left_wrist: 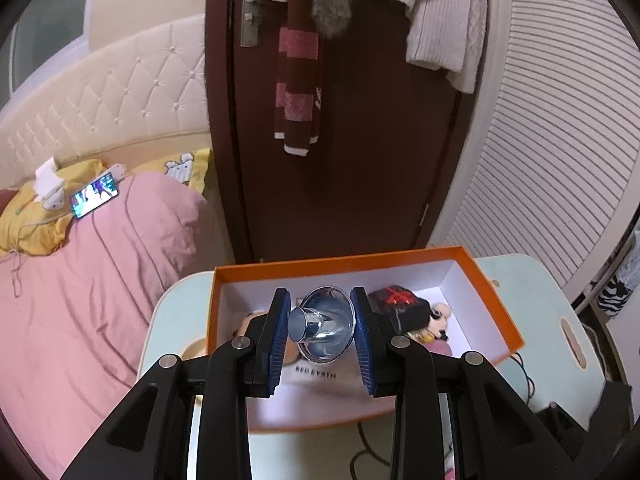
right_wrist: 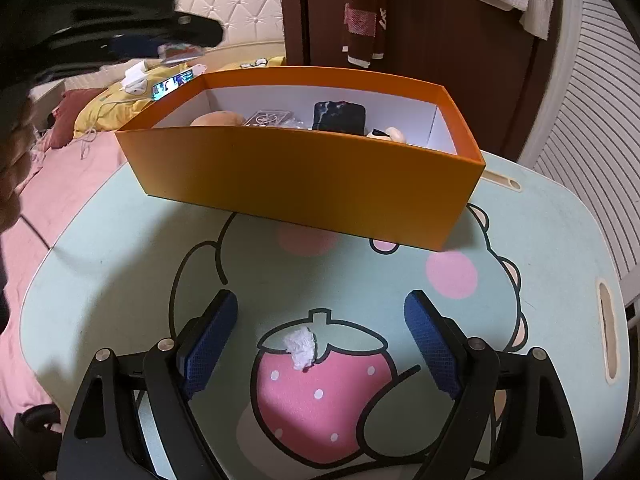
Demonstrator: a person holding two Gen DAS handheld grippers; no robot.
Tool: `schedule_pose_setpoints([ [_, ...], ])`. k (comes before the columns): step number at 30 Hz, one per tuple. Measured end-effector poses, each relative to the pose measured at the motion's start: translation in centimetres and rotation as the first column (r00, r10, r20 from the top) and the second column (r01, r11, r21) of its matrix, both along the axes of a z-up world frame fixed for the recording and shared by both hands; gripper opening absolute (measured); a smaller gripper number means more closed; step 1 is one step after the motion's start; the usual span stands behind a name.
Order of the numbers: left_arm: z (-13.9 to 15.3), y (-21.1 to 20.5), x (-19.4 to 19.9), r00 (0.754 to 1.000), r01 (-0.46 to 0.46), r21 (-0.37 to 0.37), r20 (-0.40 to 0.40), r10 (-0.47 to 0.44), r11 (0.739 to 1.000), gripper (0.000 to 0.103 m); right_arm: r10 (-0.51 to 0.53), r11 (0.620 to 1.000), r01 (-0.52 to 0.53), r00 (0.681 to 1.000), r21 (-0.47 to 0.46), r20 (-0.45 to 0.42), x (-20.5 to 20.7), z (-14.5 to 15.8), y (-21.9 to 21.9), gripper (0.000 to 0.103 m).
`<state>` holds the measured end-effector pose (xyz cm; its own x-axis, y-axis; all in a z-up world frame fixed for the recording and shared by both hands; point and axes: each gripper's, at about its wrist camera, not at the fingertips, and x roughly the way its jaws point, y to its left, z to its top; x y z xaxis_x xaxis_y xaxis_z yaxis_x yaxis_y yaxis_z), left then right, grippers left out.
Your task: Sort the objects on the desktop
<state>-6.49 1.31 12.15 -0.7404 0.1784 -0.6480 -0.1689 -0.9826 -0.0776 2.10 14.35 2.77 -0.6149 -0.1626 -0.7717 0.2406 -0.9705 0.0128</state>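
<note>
Step in hand: placing — the left gripper (left_wrist: 320, 326) holds a shiny metal funnel-shaped piece (left_wrist: 325, 323) above the open orange box (left_wrist: 496, 300), so the drop-off looks like the move under way.

Next move: lower the piece toward the bare white floor at the box's middle, between the plush toys (left_wrist: 416, 316) on the right and a tan item on the left, then part the jaws.

Left tongs: closed on the metal piece, blue pads pressing its flared rim from both sides; it hangs clear of the box floor, as far as the fisheye shows.

Right tongs: the right gripper (right_wrist: 320, 344) stands wide apart, holding nothing — hovering low over the table (right_wrist: 560, 240).

Still to sort: a small white crumpled scrap (right_wrist: 301, 346), perhaps tissue, lies on the strawberry print between the right fingers, touching neither.
</note>
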Motion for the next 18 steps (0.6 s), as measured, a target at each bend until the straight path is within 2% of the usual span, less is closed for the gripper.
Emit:
schedule_pose_setpoints([
  [12,-1.7,1.4,-3.9,0.998,0.009,-0.024,0.06,-0.007,1.0,0.03,0.027,0.999,-0.027,1.0,-0.02,-0.001,-0.2,0.0,0.1,0.093],
  [15,-2.2,1.1,-4.2,0.996,-0.007,0.007,0.086,0.007,1.0,0.067,0.035,0.999,-0.035,0.999,-0.023,0.0,-0.1,-0.1,0.0,0.095],
  [18,-2.1,0.8,-3.7,0.998,-0.02,0.023,0.068,0.019,1.0,0.078,0.039,0.999,-0.039,0.999,-0.021,0.002,0.0,-0.1,-0.1,0.095],
])
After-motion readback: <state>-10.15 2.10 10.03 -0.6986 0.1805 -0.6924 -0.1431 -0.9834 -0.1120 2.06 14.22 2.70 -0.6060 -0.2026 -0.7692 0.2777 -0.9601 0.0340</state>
